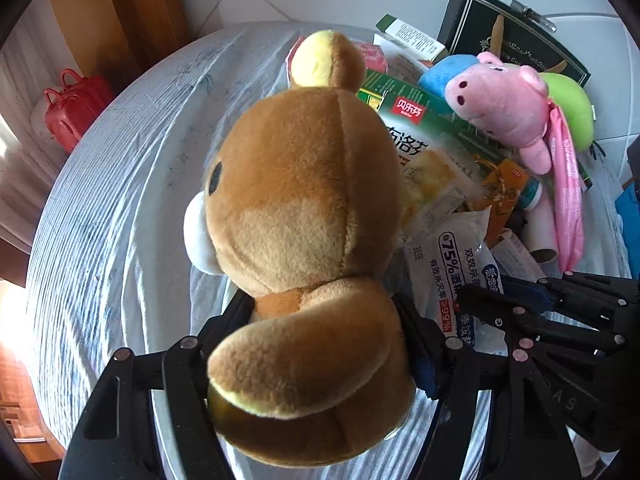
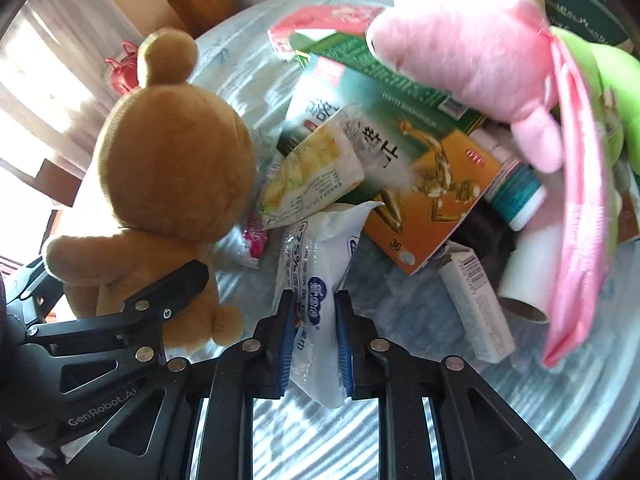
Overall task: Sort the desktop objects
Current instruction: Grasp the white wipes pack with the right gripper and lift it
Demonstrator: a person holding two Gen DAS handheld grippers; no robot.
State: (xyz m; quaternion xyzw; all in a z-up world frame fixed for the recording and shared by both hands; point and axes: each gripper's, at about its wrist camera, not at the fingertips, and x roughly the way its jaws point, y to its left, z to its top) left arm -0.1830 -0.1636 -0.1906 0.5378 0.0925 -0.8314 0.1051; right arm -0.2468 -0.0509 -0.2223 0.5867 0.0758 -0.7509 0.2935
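Observation:
My left gripper (image 1: 324, 312) is shut on a brown plush bear (image 1: 304, 208) and holds it by the body over the striped cloth; the bear also shows in the right wrist view (image 2: 172, 176) with the left gripper's finger (image 2: 176, 284) across its side. My right gripper (image 2: 316, 300) is shut on a white wet-wipes pack (image 2: 316, 276), also in the left wrist view (image 1: 460, 276). A pink pig plush (image 1: 504, 112) lies on the pile behind, large in the right wrist view (image 2: 472, 52).
A pile of boxes and packets lies on the striped cloth (image 1: 120, 184): a green and orange medicine box (image 2: 424, 168), a snack packet (image 2: 316, 172), a small white box (image 2: 476, 304), a cardboard tube (image 2: 528, 276), a black box (image 1: 516, 40). A red case (image 1: 72, 108) stands at the far left.

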